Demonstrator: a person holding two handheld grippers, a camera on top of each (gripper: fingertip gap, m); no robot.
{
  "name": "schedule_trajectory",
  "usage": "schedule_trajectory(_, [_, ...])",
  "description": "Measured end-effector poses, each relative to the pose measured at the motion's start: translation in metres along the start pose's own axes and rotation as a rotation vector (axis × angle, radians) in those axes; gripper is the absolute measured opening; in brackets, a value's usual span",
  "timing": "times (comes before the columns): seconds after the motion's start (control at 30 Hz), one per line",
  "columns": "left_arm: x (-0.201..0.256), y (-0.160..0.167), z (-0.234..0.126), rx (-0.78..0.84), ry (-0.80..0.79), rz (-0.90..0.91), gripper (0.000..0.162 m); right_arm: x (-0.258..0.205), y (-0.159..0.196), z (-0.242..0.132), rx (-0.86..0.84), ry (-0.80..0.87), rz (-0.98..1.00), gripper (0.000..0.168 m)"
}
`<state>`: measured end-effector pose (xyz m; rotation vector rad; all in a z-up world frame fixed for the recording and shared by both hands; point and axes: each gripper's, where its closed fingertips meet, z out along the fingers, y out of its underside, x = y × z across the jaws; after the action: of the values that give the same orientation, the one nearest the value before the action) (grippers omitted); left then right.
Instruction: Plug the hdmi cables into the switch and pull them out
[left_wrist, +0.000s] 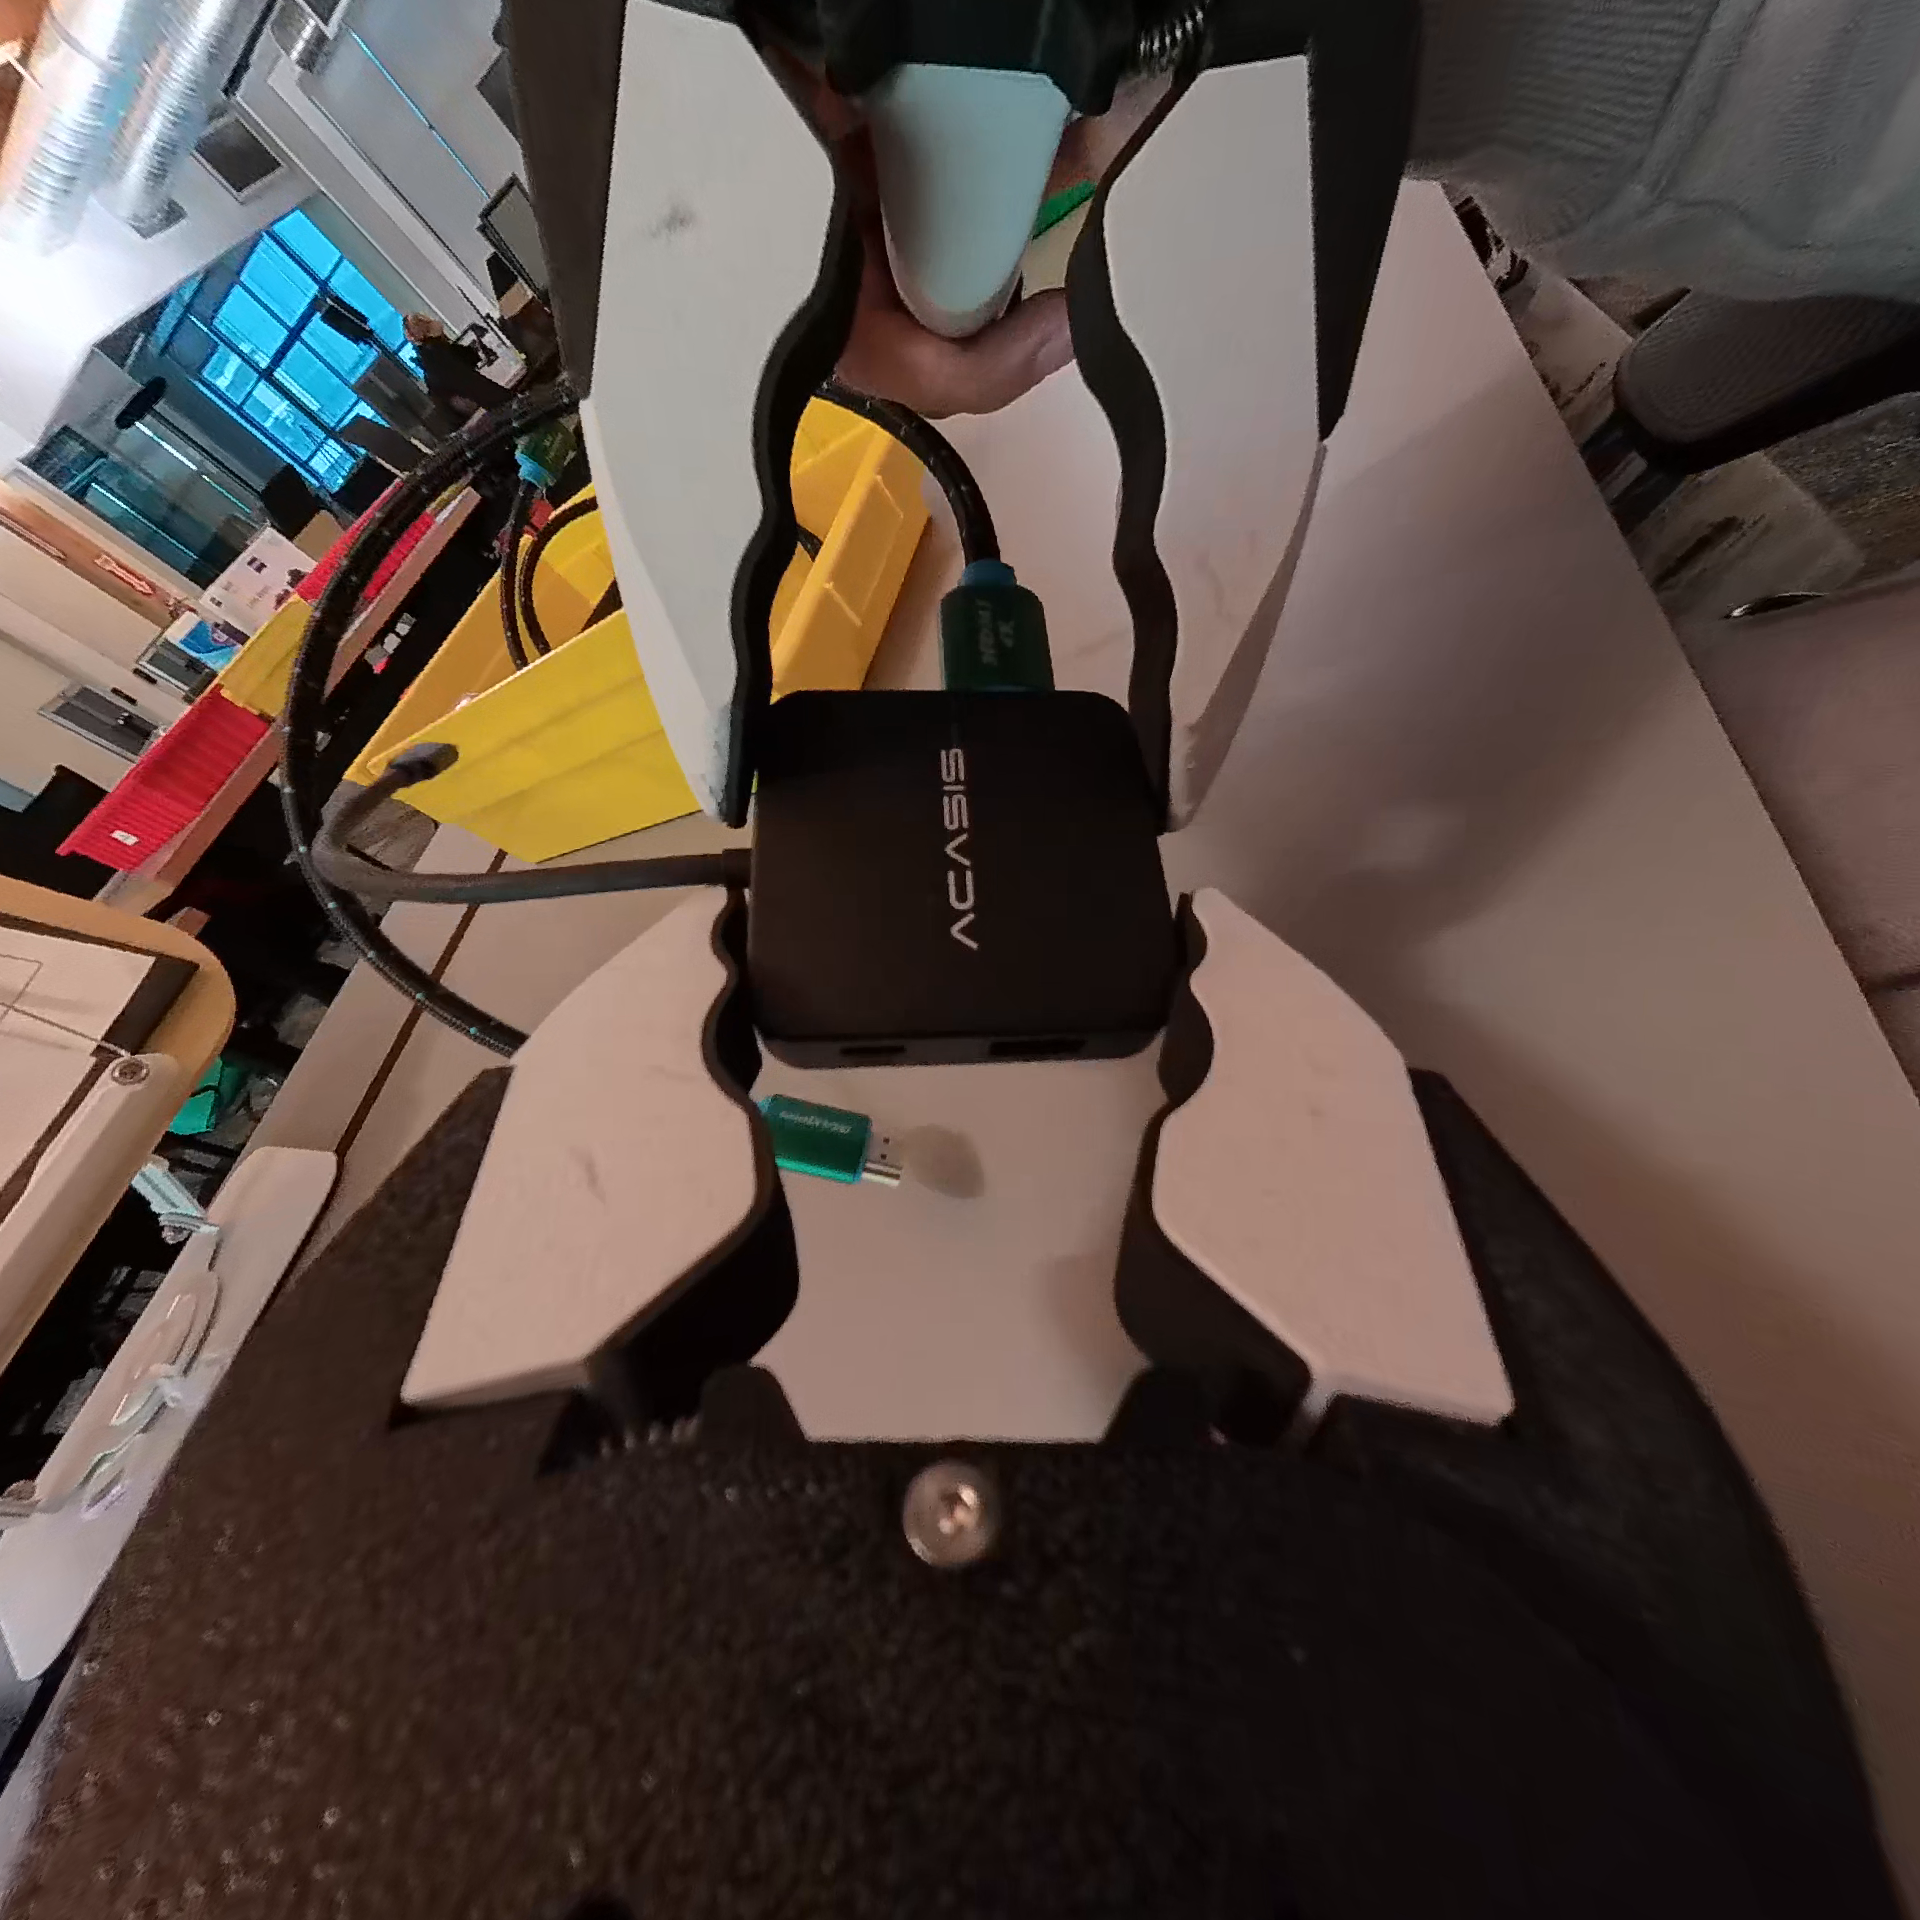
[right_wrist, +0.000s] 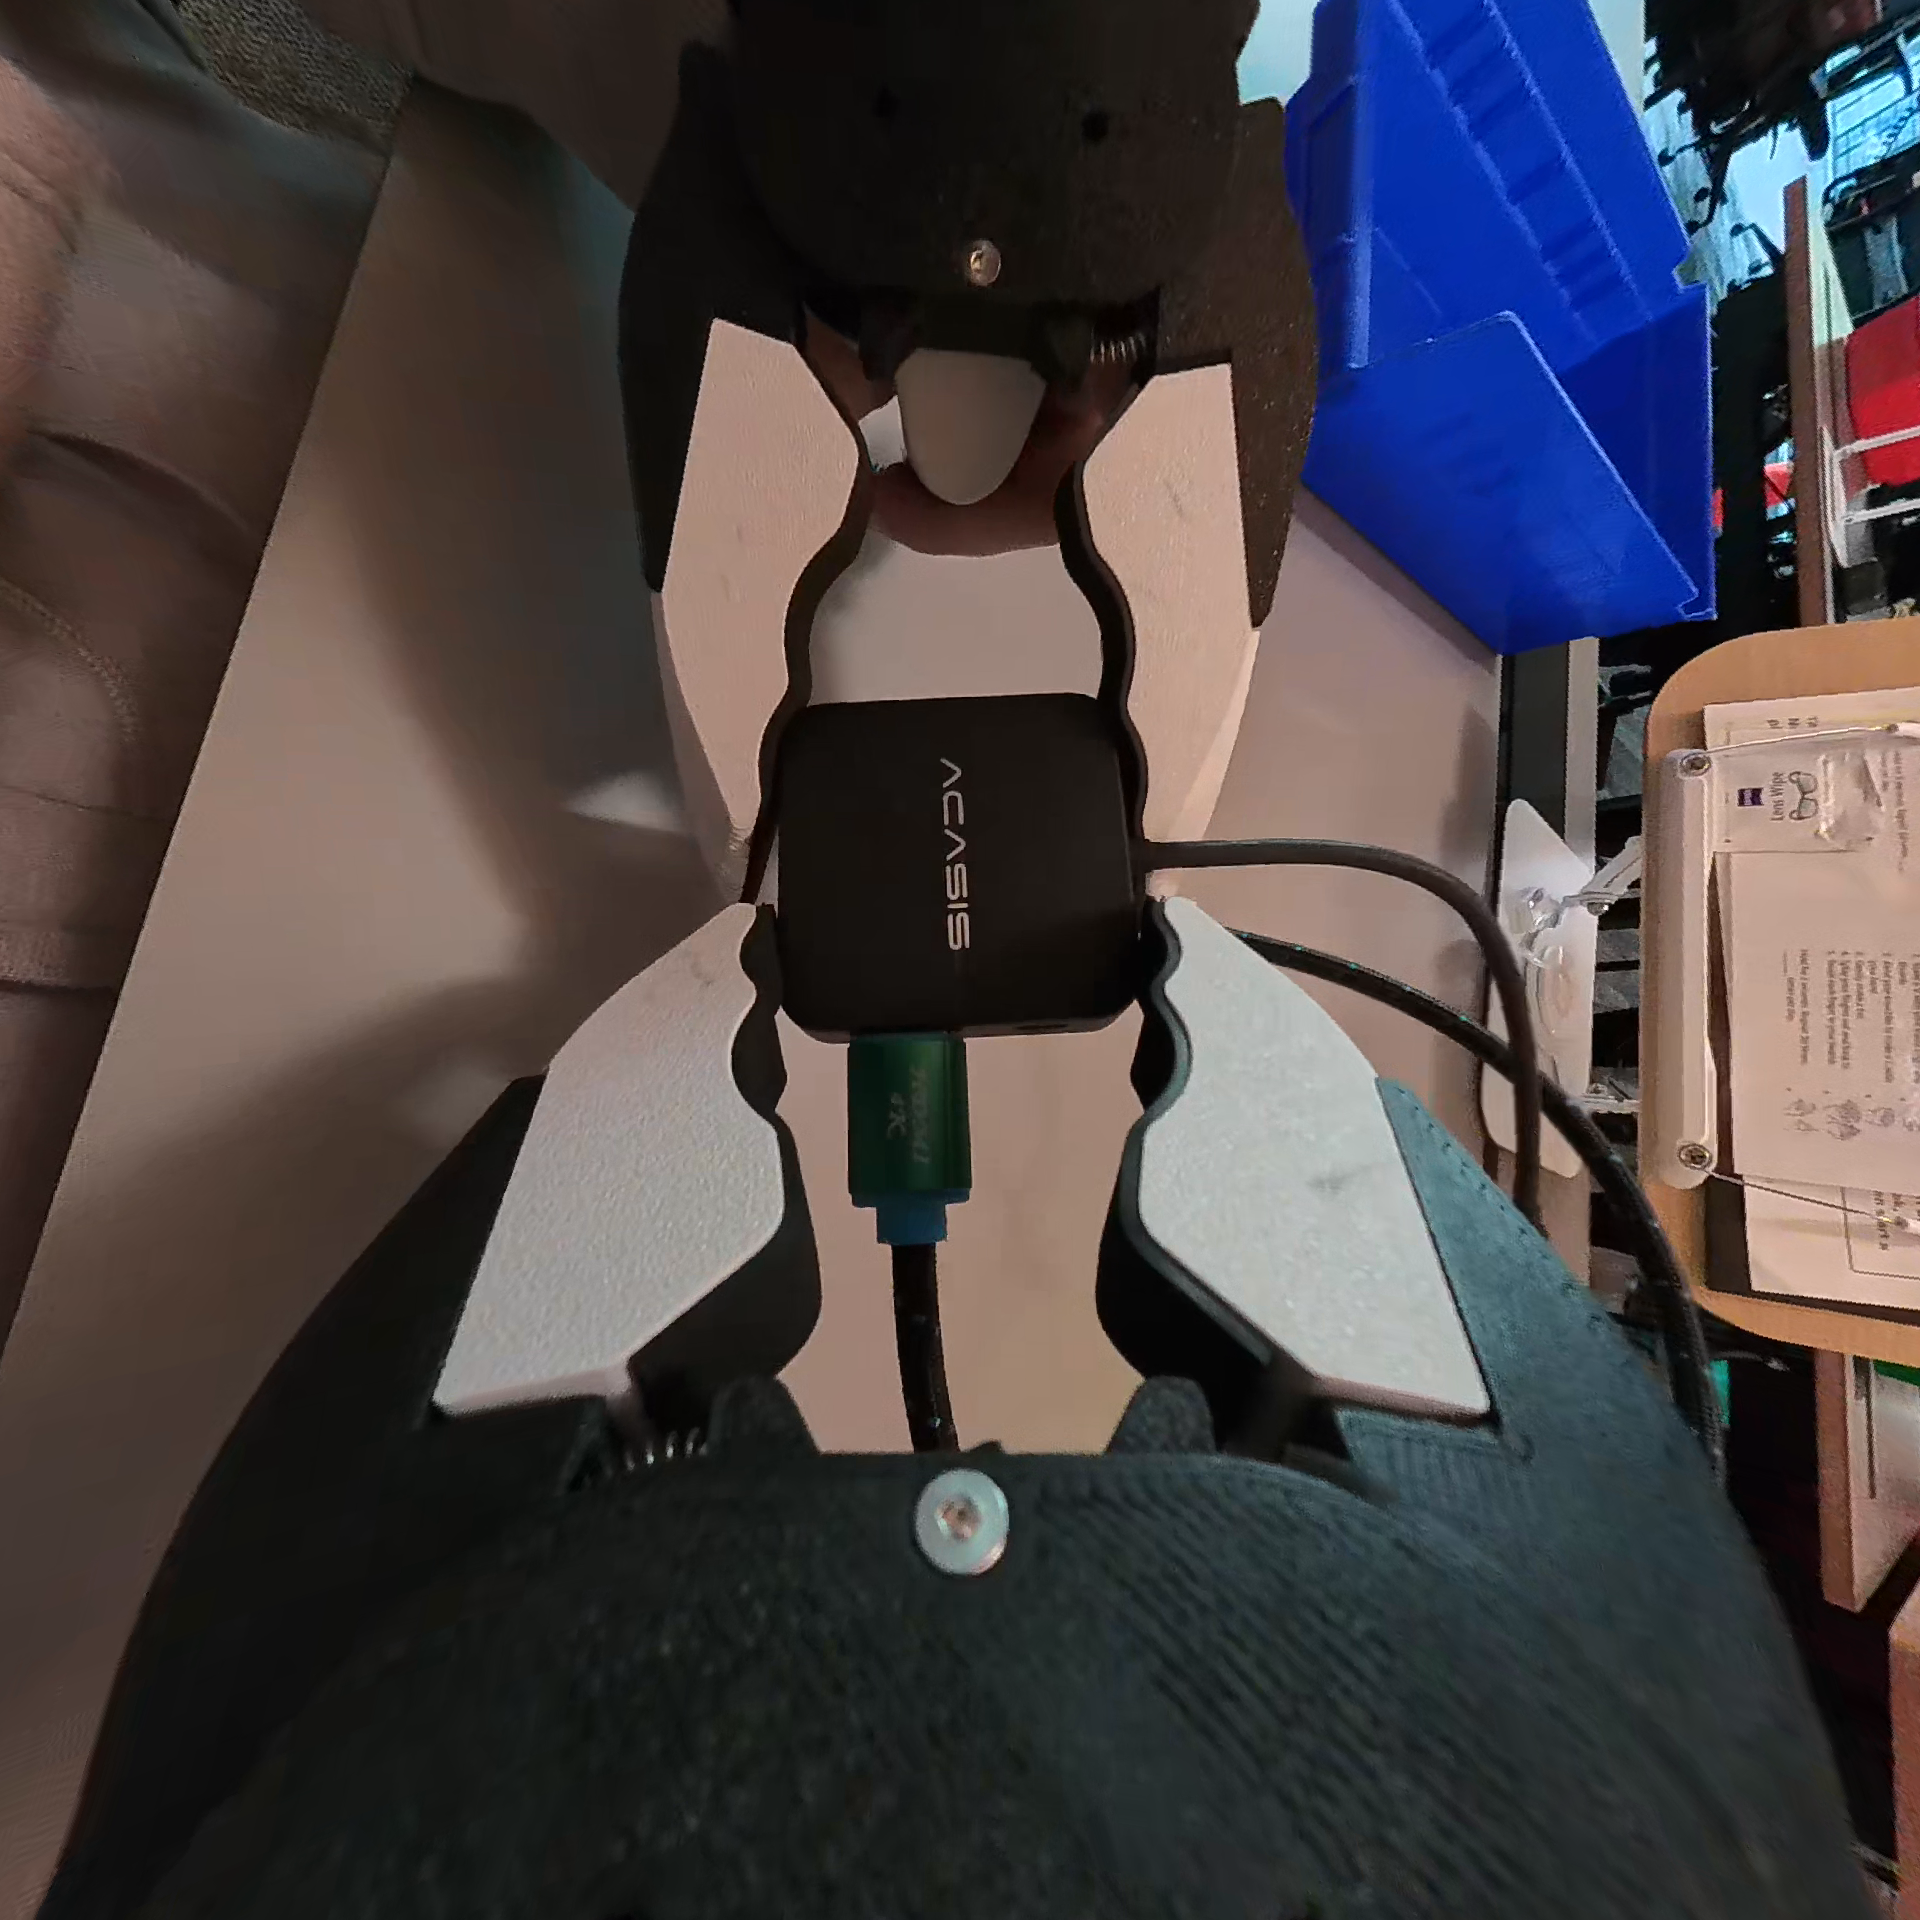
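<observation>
A black square switch (left_wrist: 956, 873) lies on the pale table (left_wrist: 1455, 831). My left gripper (left_wrist: 961, 920) closes on its two sides from the near end. My right gripper (right_wrist: 956, 920) closes on the same sides from the opposite end, and its fingers (left_wrist: 665, 520) reach in from the top of the left wrist view. One green HDMI plug (right_wrist: 904, 1127) sits in a port on the right gripper's side, its braided cable running back between that gripper's fingers. A second green plug (left_wrist: 831, 1143) lies loose on the table under my left gripper. The two ports facing it are empty.
A thin black lead (right_wrist: 1351, 862) leaves the switch's side. Yellow bins (left_wrist: 582, 727) and red bins (left_wrist: 177, 779) stand past one table edge, a blue bin (right_wrist: 1507, 364) near the other. A wooden clipboard with papers (right_wrist: 1818, 987) hangs nearby. Braided cable loops (left_wrist: 343, 623) off the table edge.
</observation>
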<state>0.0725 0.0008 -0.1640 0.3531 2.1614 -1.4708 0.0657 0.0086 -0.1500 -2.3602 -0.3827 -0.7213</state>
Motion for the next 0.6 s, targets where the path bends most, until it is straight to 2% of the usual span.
schedule_trajectory(0.03, [0.001,0.000,0.000,0.000,0.003,-0.006,0.076,-0.001,0.000,0.000,0.003,-0.005,0.006,0.067])
schedule_trajectory(0.23, [0.001,0.001,0.001,-0.013,0.027,-0.076,0.075,0.001,0.003,0.000,0.025,-0.013,0.058,0.067])
schedule_trajectory(0.4, [-0.020,0.007,-0.012,0.048,-0.022,-0.238,0.075,0.025,0.003,-0.022,0.059,0.132,0.106,0.059])
schedule_trajectory(0.6, [-0.026,0.005,-0.034,0.168,0.067,-0.366,0.075,0.031,-0.017,-0.032,0.237,0.115,0.220,0.051])
